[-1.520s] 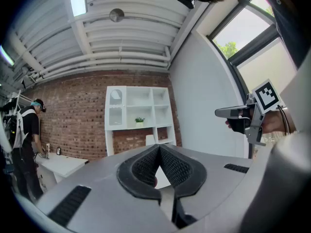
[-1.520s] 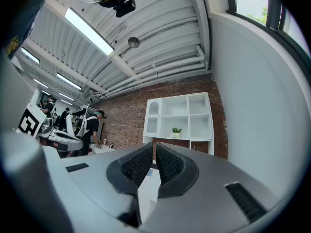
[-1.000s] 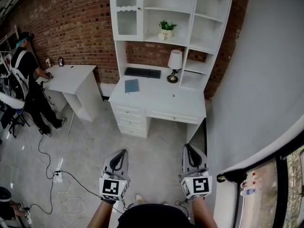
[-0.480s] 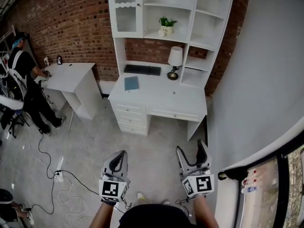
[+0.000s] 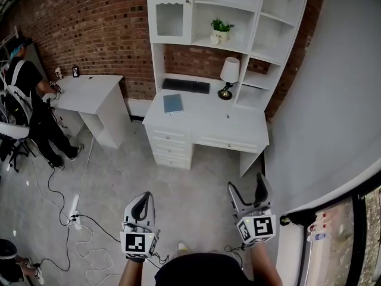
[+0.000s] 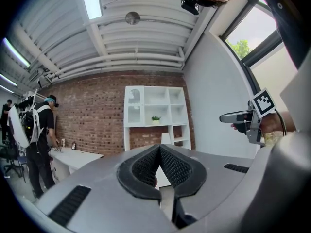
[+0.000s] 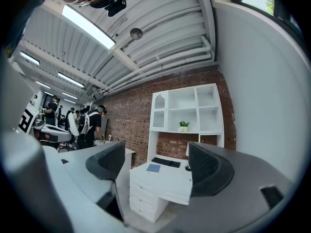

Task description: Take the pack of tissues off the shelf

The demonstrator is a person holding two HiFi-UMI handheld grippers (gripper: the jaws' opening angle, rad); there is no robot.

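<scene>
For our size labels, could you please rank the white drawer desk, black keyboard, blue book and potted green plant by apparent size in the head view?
Largest: the white drawer desk.
Next: the black keyboard.
Last: the blue book and the potted green plant look about alike, so I leave them unranked.

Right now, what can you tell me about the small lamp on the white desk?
The lamp has a white, slightly flared shade on a dark stem and a round dark base. It stands upright at the back right of the desk top, to the right of the dark keyboard. Only the desk seems to touch it. Whether it is lit I cannot tell.
</scene>
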